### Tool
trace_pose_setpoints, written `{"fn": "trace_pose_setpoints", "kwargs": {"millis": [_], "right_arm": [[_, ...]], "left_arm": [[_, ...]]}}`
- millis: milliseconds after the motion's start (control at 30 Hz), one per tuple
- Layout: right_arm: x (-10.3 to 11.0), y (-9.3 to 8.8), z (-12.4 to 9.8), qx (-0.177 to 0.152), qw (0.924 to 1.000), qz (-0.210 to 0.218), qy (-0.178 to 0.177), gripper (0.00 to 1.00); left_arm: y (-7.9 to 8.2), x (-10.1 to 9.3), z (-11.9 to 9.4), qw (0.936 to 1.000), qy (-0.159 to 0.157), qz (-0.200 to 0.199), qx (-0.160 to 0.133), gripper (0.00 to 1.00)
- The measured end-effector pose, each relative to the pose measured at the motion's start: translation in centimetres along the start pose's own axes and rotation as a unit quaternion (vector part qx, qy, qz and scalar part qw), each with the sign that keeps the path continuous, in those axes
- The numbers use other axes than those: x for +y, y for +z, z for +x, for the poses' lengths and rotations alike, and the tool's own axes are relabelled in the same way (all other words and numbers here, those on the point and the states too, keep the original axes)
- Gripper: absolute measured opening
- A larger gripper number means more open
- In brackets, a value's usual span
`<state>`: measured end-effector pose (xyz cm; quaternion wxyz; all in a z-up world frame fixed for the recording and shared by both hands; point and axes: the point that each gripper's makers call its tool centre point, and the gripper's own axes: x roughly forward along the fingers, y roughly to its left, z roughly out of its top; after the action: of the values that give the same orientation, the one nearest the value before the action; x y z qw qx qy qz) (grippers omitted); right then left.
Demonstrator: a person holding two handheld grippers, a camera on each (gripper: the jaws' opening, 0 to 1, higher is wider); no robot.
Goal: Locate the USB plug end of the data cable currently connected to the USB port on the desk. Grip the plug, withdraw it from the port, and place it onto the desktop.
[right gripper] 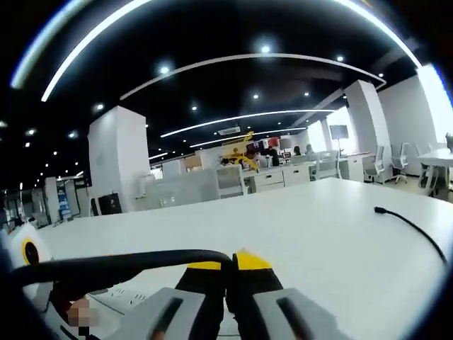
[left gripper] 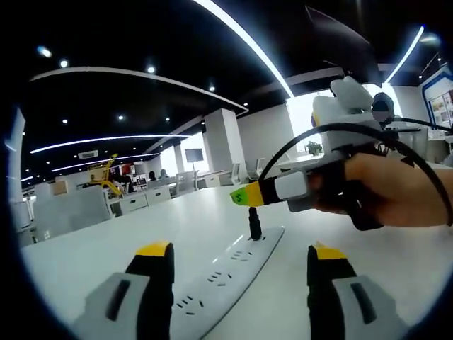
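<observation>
White bench [left gripper: 106, 248] carries a power strip [left gripper: 226, 276] between the wide-spread left claw [left gripper: 237, 255]. Right claw [right gripper: 231, 263], jaws closed on the black cable [right gripper: 120, 265], hangs above the plug [left gripper: 254, 225].

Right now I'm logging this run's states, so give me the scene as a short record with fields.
surface: white desk
power strip: white power strip lying flat on the desk, ahead of the left gripper
plug: black USB plug standing upright in the strip
cable: black data cable loops over the right gripper; its free end rests on the desk
left gripper: jaws apart, nothing between them
right gripper: jaws together, above the plug, held in a hand
plug withdrawn: not yet
</observation>
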<state>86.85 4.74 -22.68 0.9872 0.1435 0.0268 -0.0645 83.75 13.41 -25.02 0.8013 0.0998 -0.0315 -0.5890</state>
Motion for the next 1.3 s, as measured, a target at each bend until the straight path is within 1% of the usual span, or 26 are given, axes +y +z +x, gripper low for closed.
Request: {"fn": "trace_pose_setpoints", "kwargs": {"millis": [33, 67, 167, 300, 400, 467, 500, 533, 600, 633, 700, 767, 833, 967, 1000, 1033, 1067, 1133, 1167, 1233, 1300], "right_arm": [[0.0, 0.0, 0.0, -0.007, 0.9997, 0.021, 0.007, 0.05], [-0.1, 0.1, 0.0, -0.014, 0.9994, 0.030, 0.006, 0.05], [0.1, 0.0, 0.0, 0.001, 0.9999, -0.017, -0.003, 0.05], [0.4, 0.0, 0.0, 0.009, 0.9990, -0.042, -0.009, 0.05], [1.1, -0.2, 0.1, 0.026, 0.9944, -0.101, -0.018, 0.05], [1.4, -0.4, 0.1, 0.040, 0.9889, -0.141, -0.027, 0.05], [1.5, -0.4, 0.2, 0.042, 0.9880, -0.146, -0.026, 0.05], [1.4, -0.4, 0.2, 0.039, 0.9895, -0.137, -0.025, 0.05], [1.3, -0.3, 0.1, 0.027, 0.9960, -0.085, -0.012, 0.05], [0.8, -0.1, 0.1, 0.019, 0.9977, -0.063, -0.014, 0.05], [0.2, 0.0, -0.2, 0.011, 0.9994, -0.032, -0.011, 0.05], [0.0, 0.0, -0.1, 0.001, 1.0000, -0.004, -0.004, 0.05], [0.1, 0.0, -0.2, 0.002, 0.9999, -0.011, -0.006, 0.05], [0.3, 0.0, -0.1, 0.017, 0.9979, -0.060, -0.018, 0.05], [0.7, -0.1, 0.0, 0.025, 0.9961, -0.082, -0.017, 0.05], [0.9, -0.1, 0.1, 0.027, 0.9955, -0.089, -0.017, 0.05], [1.1, -0.1, 0.2, 0.033, 0.9935, -0.107, -0.019, 0.05], [1.4, -0.2, 0.3, 0.045, 0.9877, -0.147, -0.028, 0.05], [1.4, -0.2, 0.3, 0.050, 0.9854, -0.160, -0.030, 0.05], [1.5, -0.3, 0.3, 0.049, 0.9858, -0.158, -0.030, 0.05], [1.3, -0.2, 0.3, 0.045, 0.9903, -0.130, -0.023, 0.05]], "left_arm": [[0.1, 0.0, 0.0, 1.0000, 0.000, -0.001, -0.002, 0.77], [0.2, 0.0, 0.0, 1.0000, -0.003, -0.002, -0.006, 0.77], [0.4, -0.1, 0.0, 0.9999, -0.005, -0.005, -0.013, 0.77], [0.3, -0.1, 0.0, 0.9999, -0.004, -0.003, -0.010, 0.77], [0.2, -0.1, 0.0, 0.9999, -0.004, -0.004, -0.009, 0.77], [0.1, -0.1, 0.1, 1.0000, -0.004, -0.005, -0.007, 0.77], [0.1, 0.0, 0.1, 1.0000, -0.003, -0.004, -0.006, 0.77], [0.1, 0.0, 0.1, 1.0000, -0.003, -0.004, -0.006, 0.77], [0.1, 0.0, 0.1, 1.0000, -0.004, -0.003, -0.006, 0.77], [0.1, -0.1, 0.0, 1.0000, -0.004, -0.003, -0.006, 0.77], [0.2, 0.0, 0.0, 0.9999, -0.003, -0.005, -0.008, 0.77], [0.3, 0.0, 0.0, 0.9999, -0.003, -0.008, -0.012, 0.77], [0.3, 0.0, -0.1, 0.9999, -0.002, -0.007, -0.011, 0.77], [0.2, -0.1, 0.0, 0.9999, -0.004, -0.004, -0.009, 0.77], [0.2, -0.1, 0.0, 1.0000, -0.004, -0.004, -0.008, 0.77], [0.2, -0.1, 0.0, 1.0000, -0.004, -0.003, -0.007, 0.77], [0.2, -0.1, 0.0, 1.0000, -0.004, -0.003, -0.007, 0.77], [0.2, -0.1, 0.0, 1.0000, -0.004, -0.003, -0.008, 0.77], [0.2, -0.1, 0.1, 1.0000, -0.004, -0.003, -0.008, 0.77], [0.2, -0.1, 0.1, 1.0000, -0.005, -0.002, -0.007, 0.77], [0.2, -0.2, 0.1, 1.0000, -0.005, -0.002, -0.007, 0.77]]}}
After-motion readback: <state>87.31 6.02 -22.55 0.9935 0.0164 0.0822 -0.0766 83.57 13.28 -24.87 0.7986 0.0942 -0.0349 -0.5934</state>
